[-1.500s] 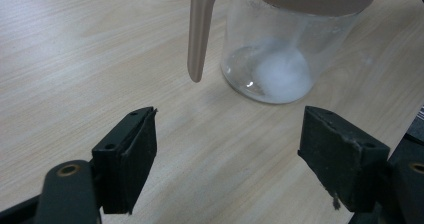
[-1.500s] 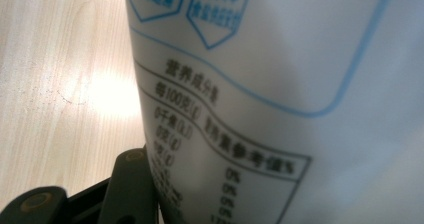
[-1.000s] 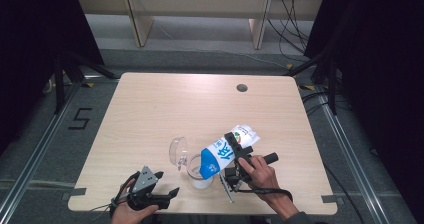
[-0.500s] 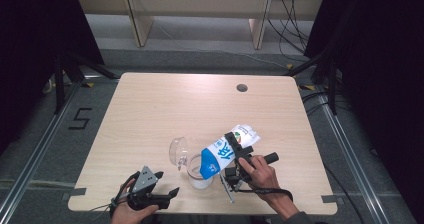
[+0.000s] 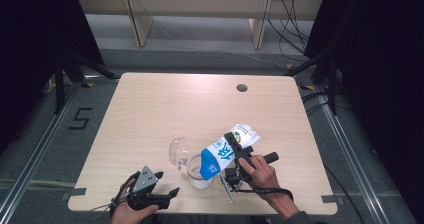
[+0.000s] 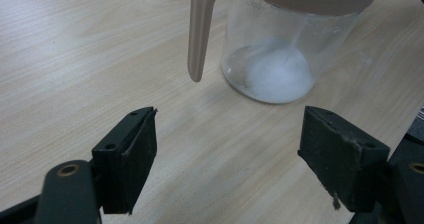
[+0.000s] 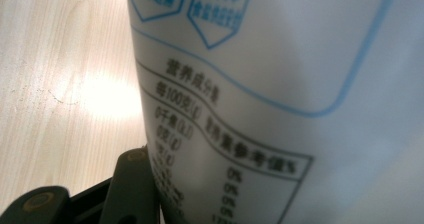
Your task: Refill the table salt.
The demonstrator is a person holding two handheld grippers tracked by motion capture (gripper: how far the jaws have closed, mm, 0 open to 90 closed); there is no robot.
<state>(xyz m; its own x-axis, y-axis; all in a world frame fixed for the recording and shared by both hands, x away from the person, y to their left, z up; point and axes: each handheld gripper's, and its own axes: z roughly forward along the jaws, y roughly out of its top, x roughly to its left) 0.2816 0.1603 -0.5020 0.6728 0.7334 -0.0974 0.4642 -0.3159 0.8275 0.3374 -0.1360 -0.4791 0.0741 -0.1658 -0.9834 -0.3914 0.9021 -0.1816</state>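
White-and-blue bag, tilted over jug, pinched by right hand-held gripper.

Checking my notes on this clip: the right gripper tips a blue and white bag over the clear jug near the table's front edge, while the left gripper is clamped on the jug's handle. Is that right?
Not quite. The left gripper is open and apart from the jug's handle, as the left gripper view shows. The rest stands: the right gripper tips the blue and white bag over the clear jug.
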